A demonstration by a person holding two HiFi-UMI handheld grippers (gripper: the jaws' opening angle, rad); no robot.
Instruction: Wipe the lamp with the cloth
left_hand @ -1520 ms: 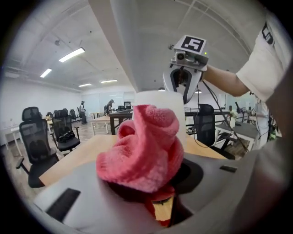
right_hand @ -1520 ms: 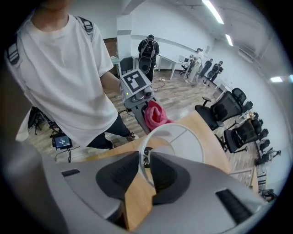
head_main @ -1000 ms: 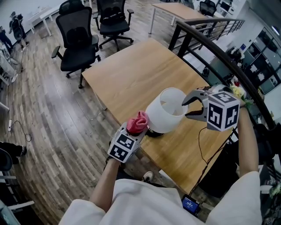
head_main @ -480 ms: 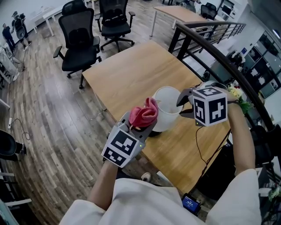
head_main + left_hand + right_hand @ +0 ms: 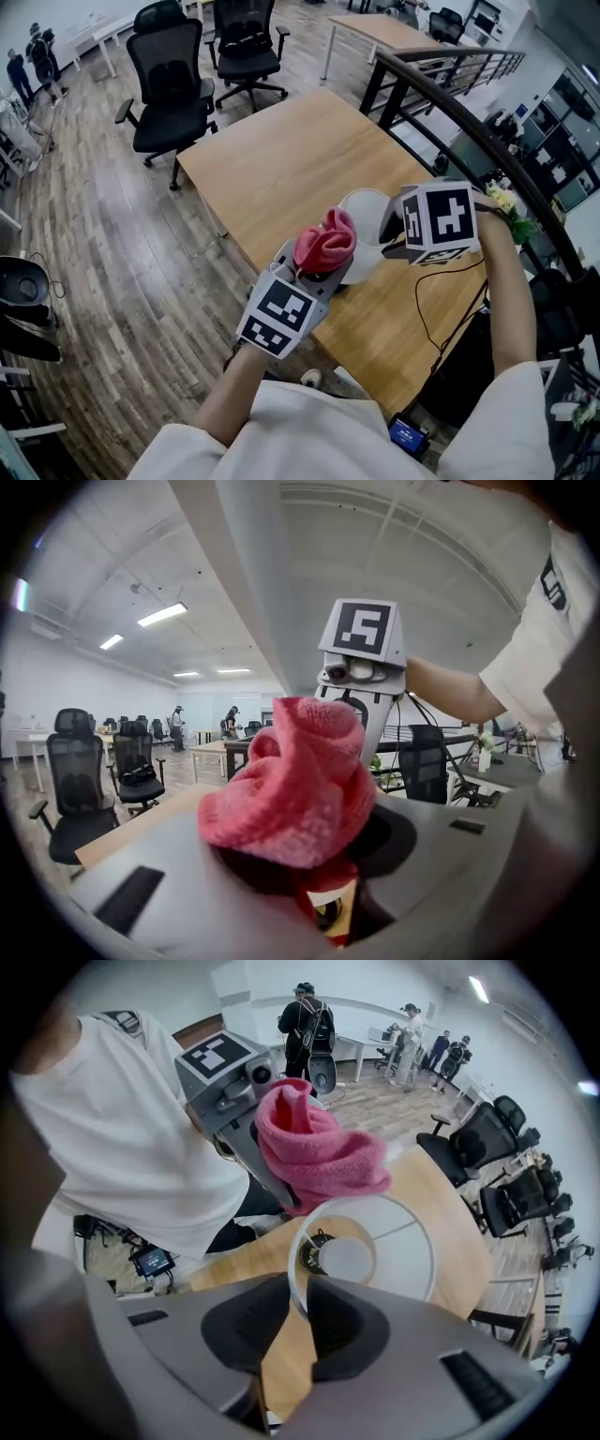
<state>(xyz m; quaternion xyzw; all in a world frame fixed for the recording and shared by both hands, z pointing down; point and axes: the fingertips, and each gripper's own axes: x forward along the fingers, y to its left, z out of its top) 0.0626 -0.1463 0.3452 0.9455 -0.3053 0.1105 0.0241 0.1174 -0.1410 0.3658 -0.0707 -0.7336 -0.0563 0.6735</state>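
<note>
A lamp with a white drum shade (image 5: 367, 214) stands near the front edge of the wooden table (image 5: 281, 159). My left gripper (image 5: 319, 267) is shut on a bunched pink cloth (image 5: 325, 241), which rests against the near-left side of the shade at rim height. In the left gripper view the cloth (image 5: 300, 789) fills the middle above the jaws. My right gripper (image 5: 295, 1302) points down over the shade (image 5: 412, 1251). Its jaws have just been closing and now pinch the shade's thin rim between the pads. The marker cube (image 5: 436, 222) hides those jaws in the head view.
A black cord (image 5: 427, 309) runs from the lamp over the table's near right corner. Two black office chairs (image 5: 169, 80) (image 5: 244, 42) stand beyond the table's far left side. A dark curved railing (image 5: 469, 112) passes on the right. Several people stand far off.
The left gripper has risen with the cloth from beside the lamp's base up to the shade's rim. The right gripper shifted left over the shade and its jaws narrowed onto the rim.
</note>
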